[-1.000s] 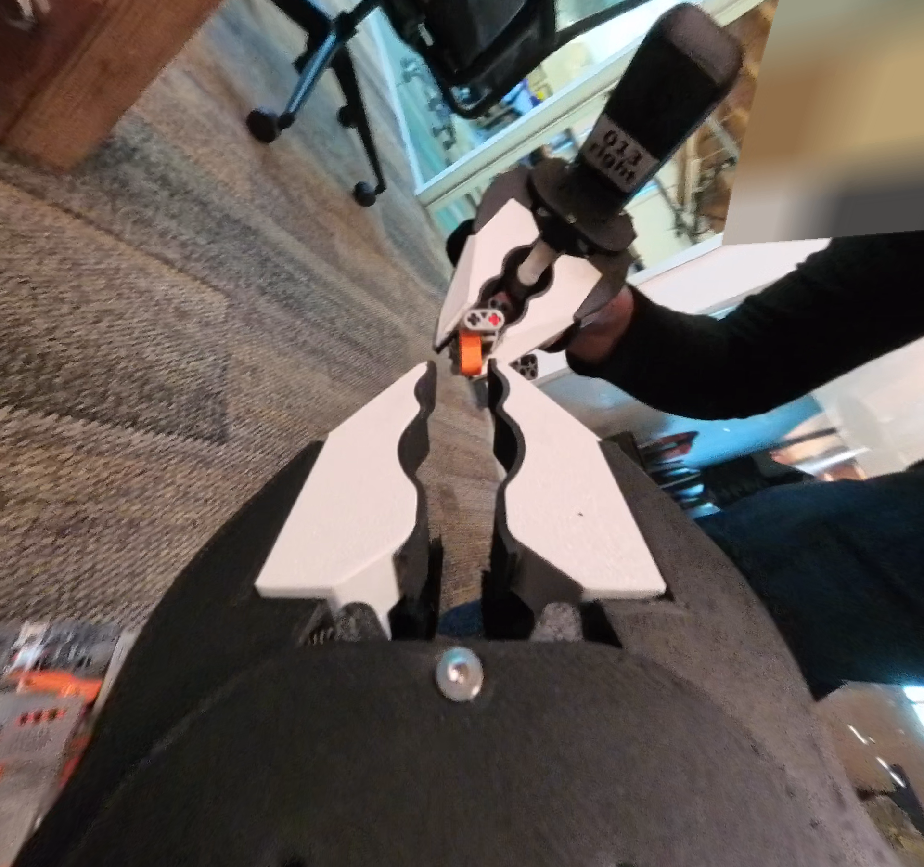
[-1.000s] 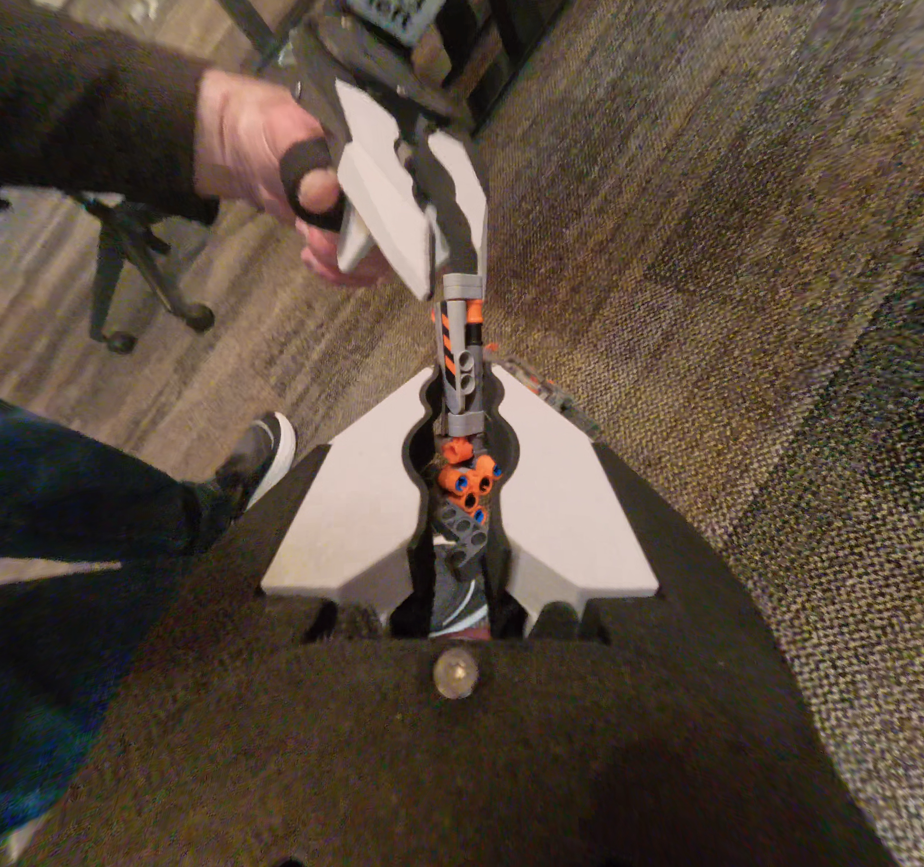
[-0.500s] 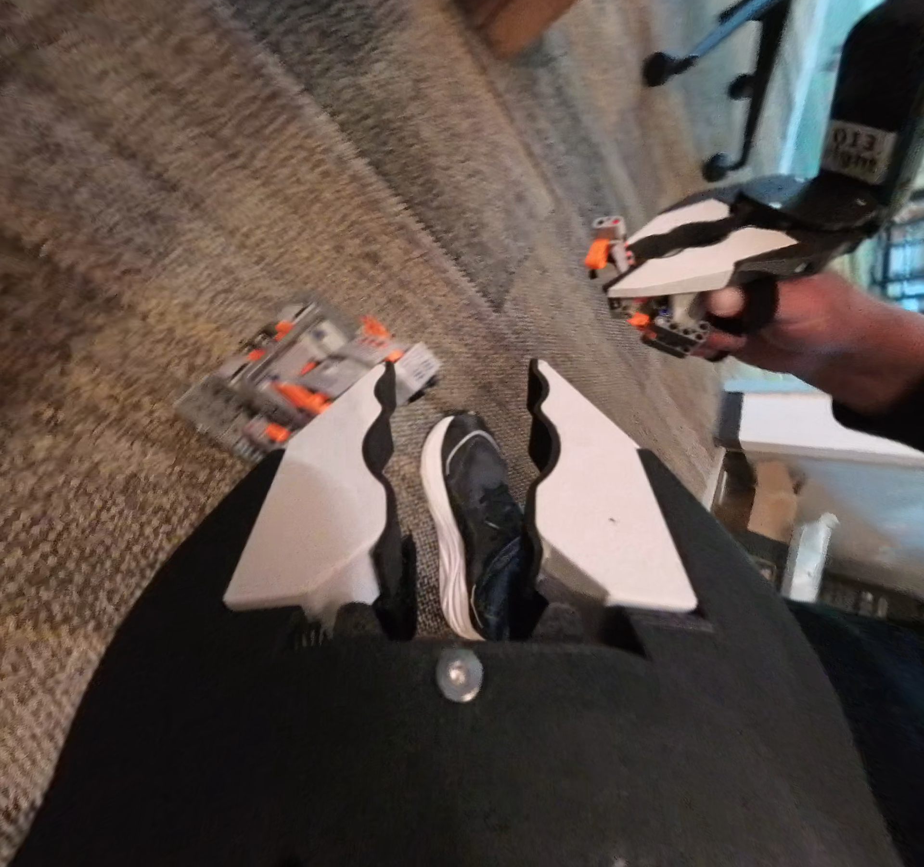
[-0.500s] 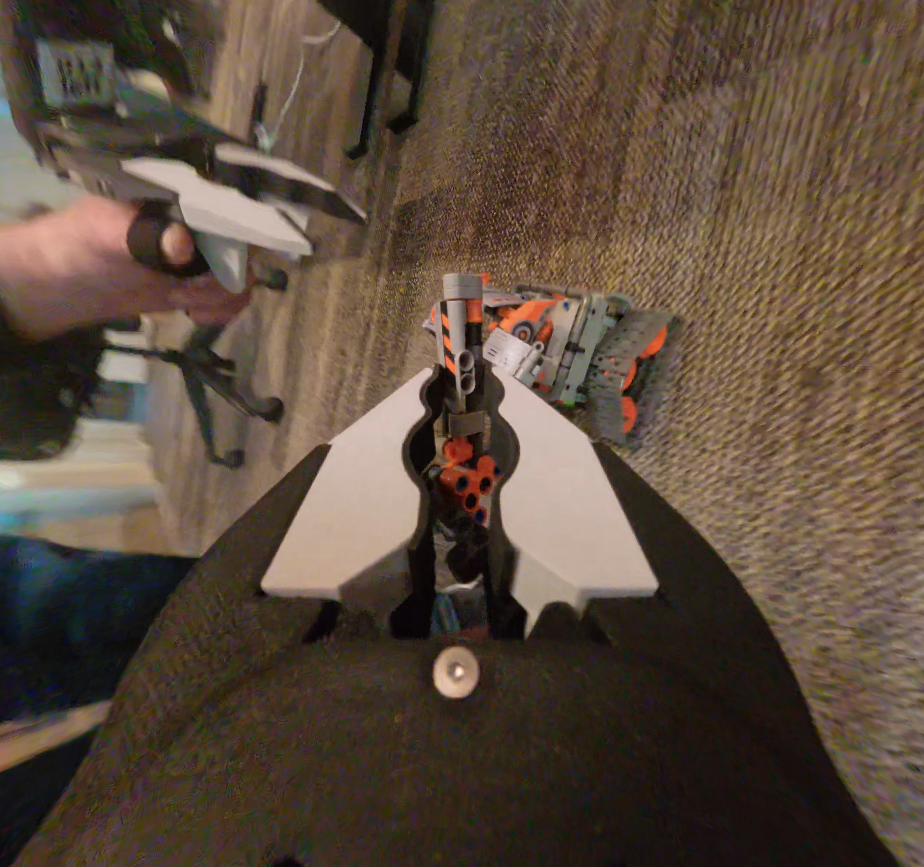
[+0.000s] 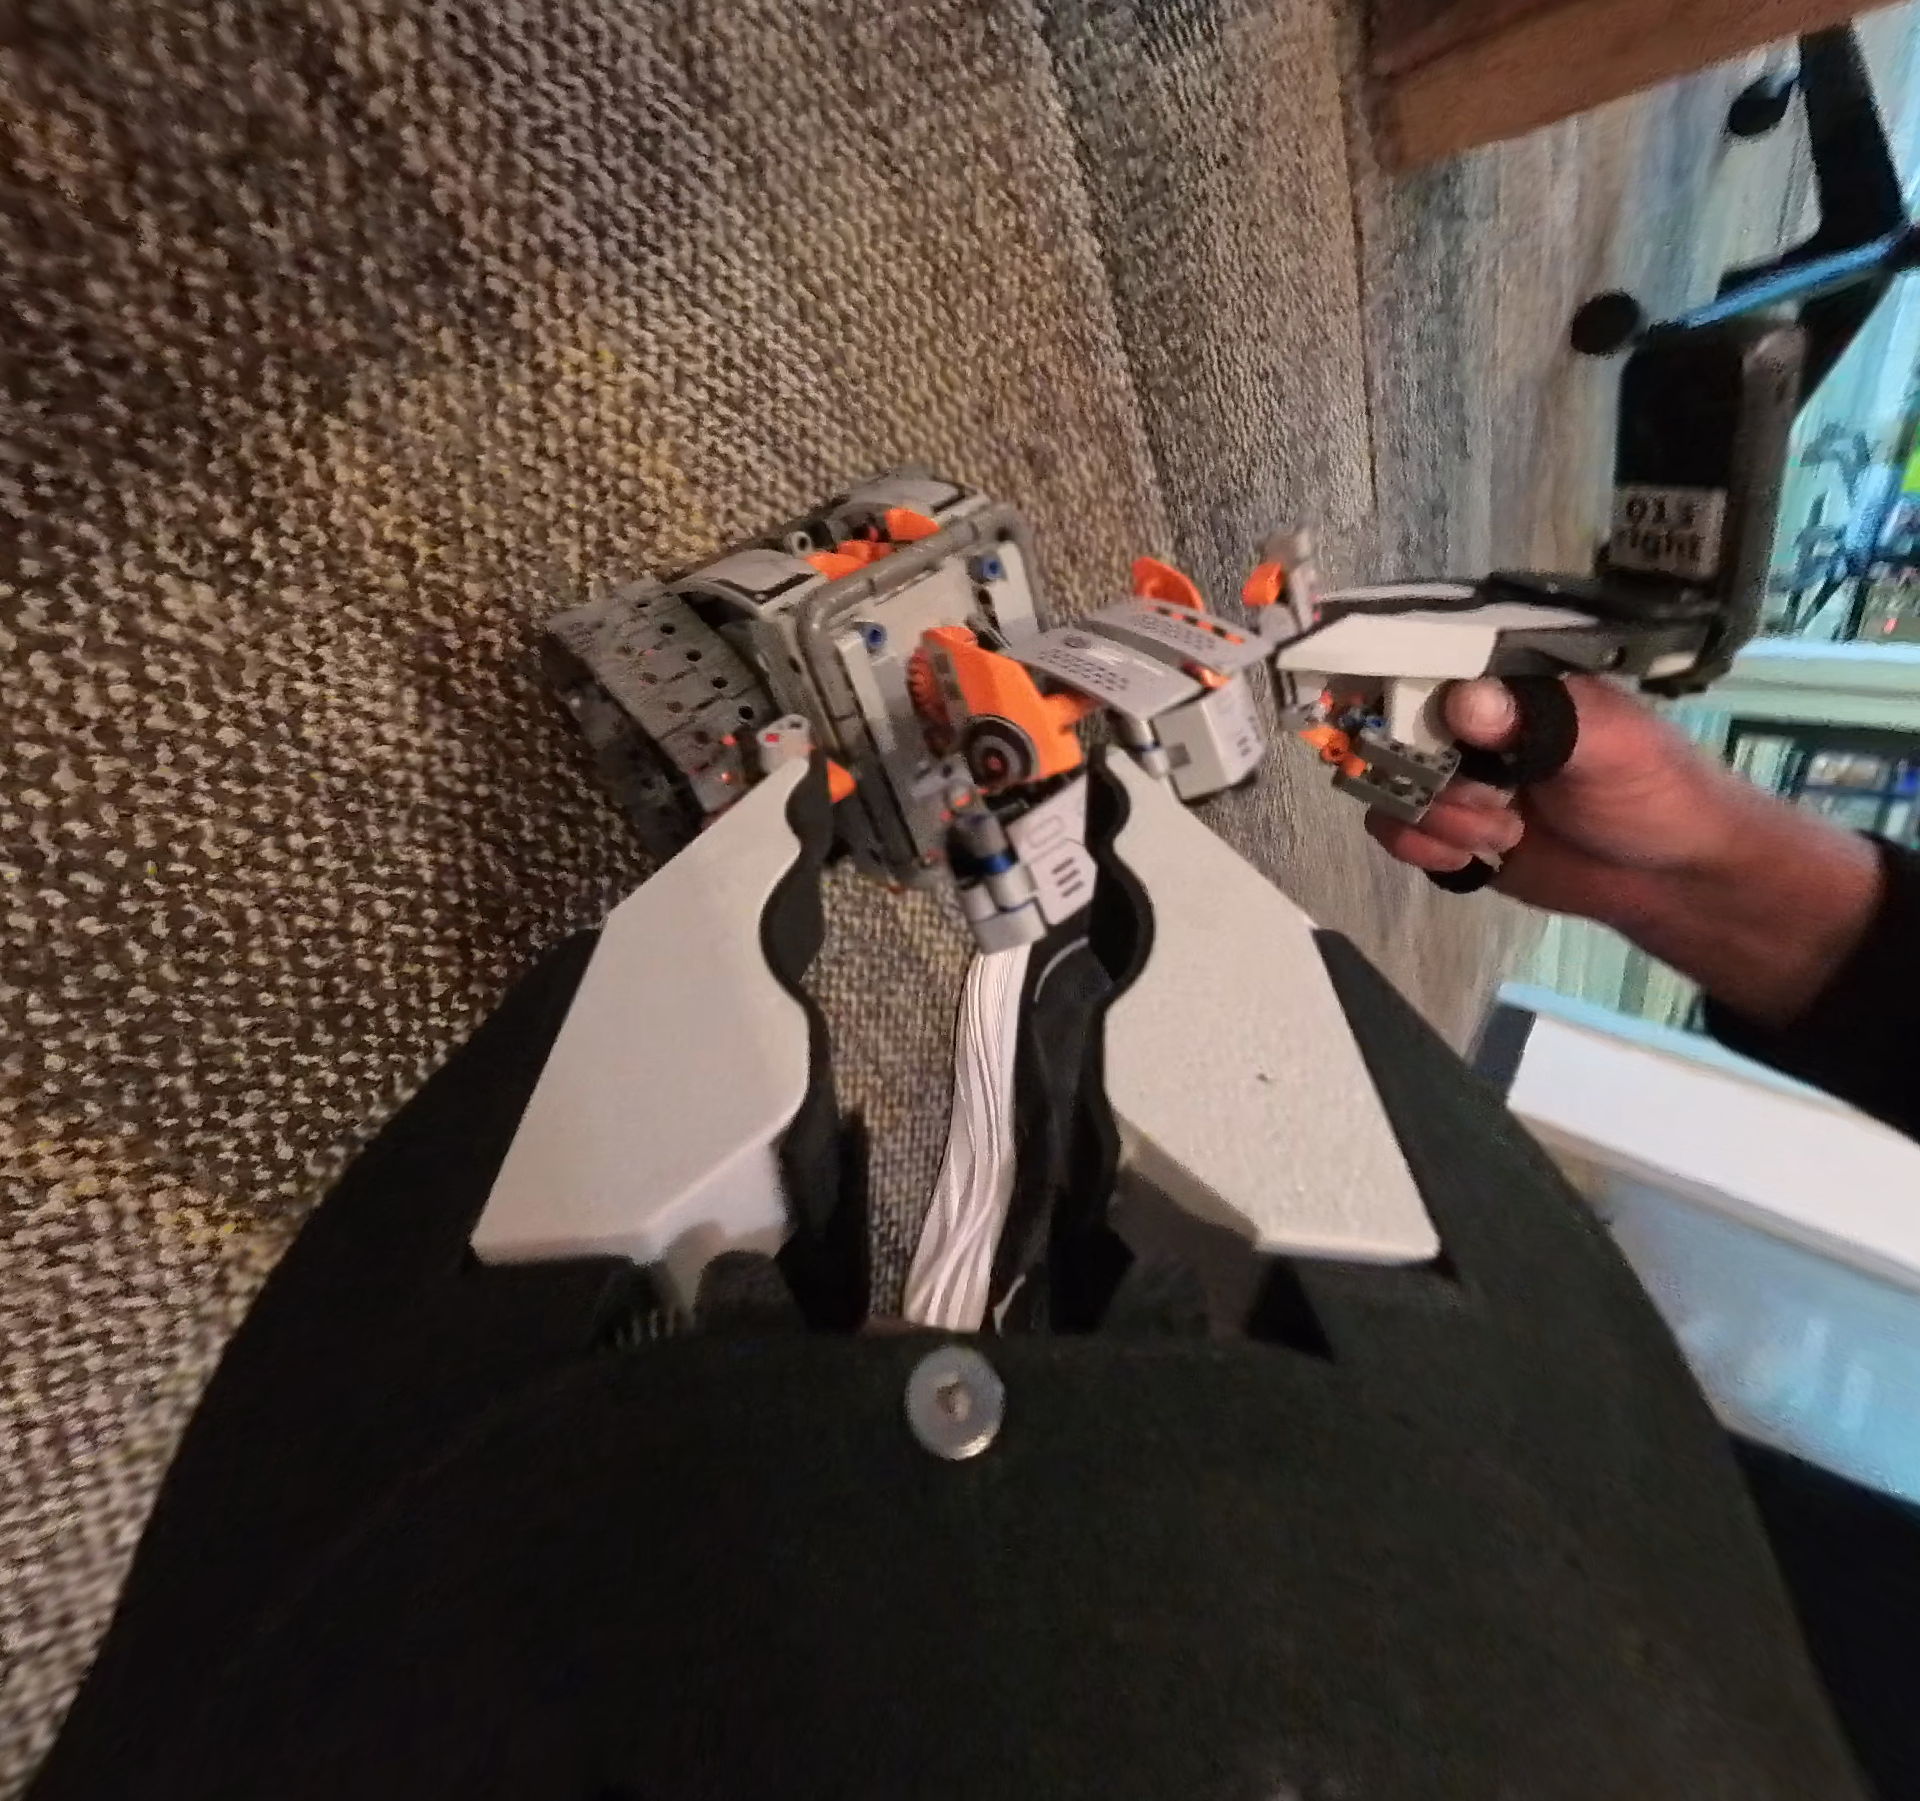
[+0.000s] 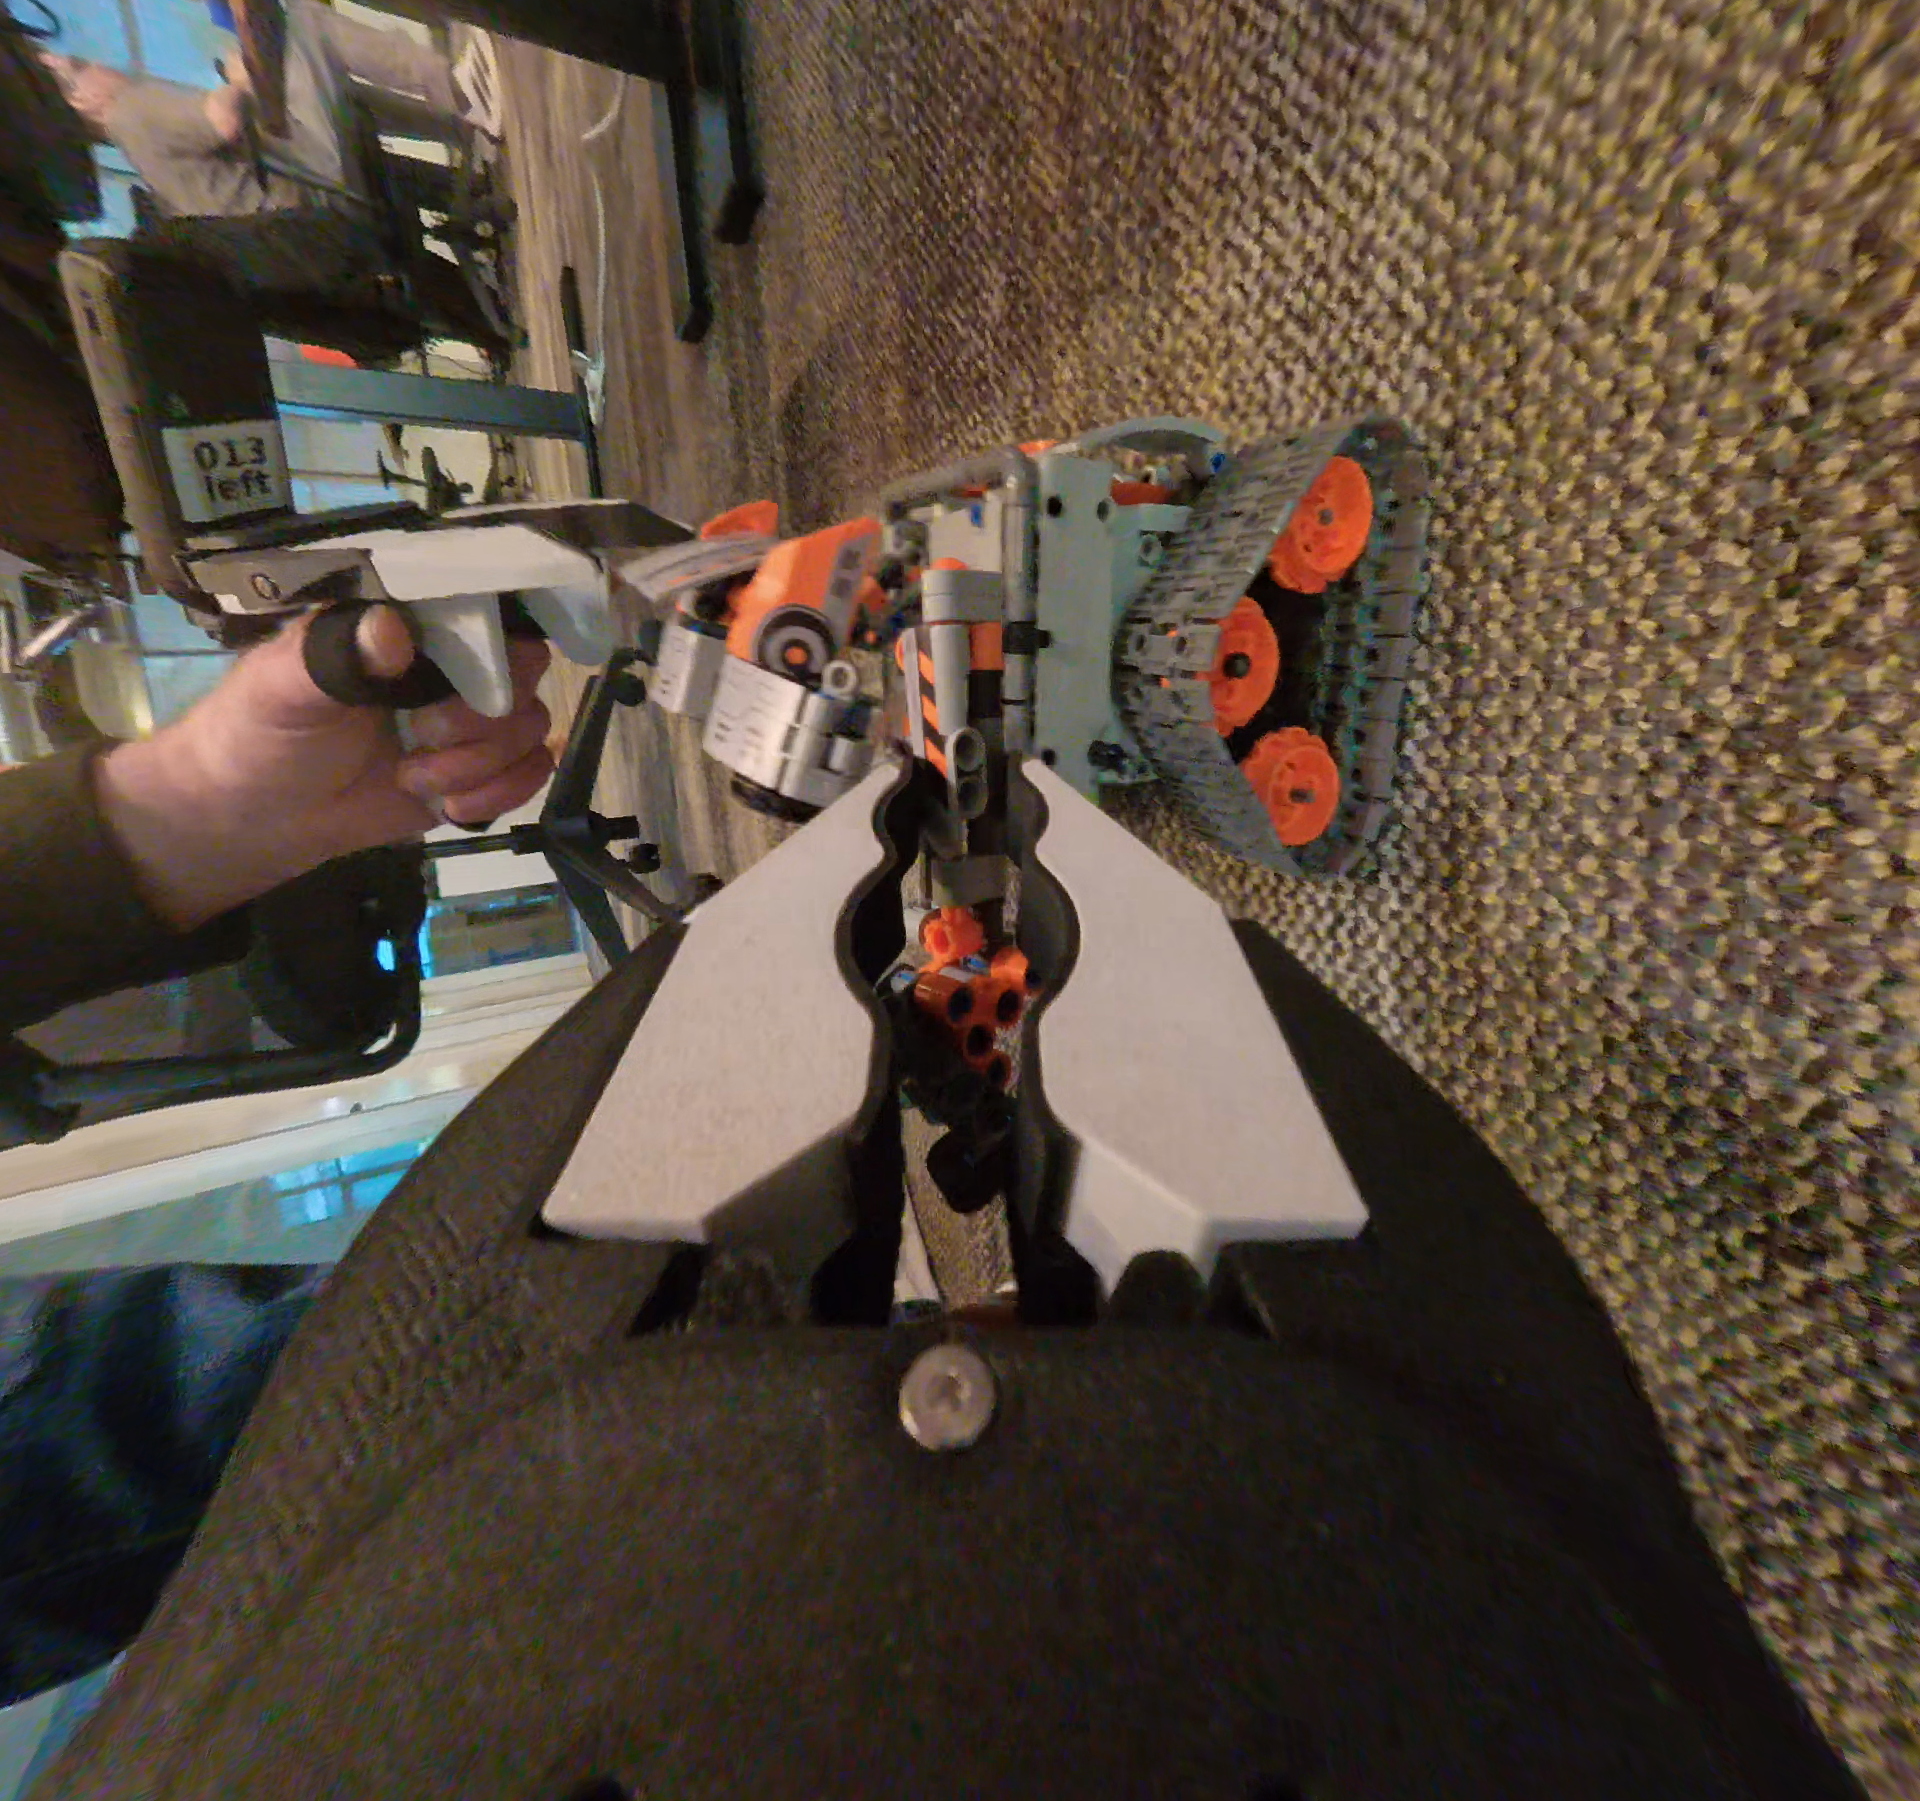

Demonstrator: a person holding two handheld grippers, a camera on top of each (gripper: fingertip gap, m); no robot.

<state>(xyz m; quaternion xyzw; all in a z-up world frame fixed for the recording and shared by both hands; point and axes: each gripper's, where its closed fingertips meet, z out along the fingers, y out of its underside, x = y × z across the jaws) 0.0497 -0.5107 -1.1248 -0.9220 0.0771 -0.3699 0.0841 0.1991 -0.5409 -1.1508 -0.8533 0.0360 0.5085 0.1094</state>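
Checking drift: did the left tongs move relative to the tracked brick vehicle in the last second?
Yes. The left tongs now sit open right at the tracked brick vehicle on the carpet; earlier they faced the right tongs.

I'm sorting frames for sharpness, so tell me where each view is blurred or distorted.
Left wrist view: the grey-and-orange brick-built tracked vehicle is slightly soft, the hand at right smeared, the brown carpet bowed by the wide lens. Right wrist view: vehicle fairly crisp, carpet at the right edge streaked, the bright background at left blurred.

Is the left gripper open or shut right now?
Open. The left gripper shows a wide gap between its white fingers, with carpet and a shoe visible through it.
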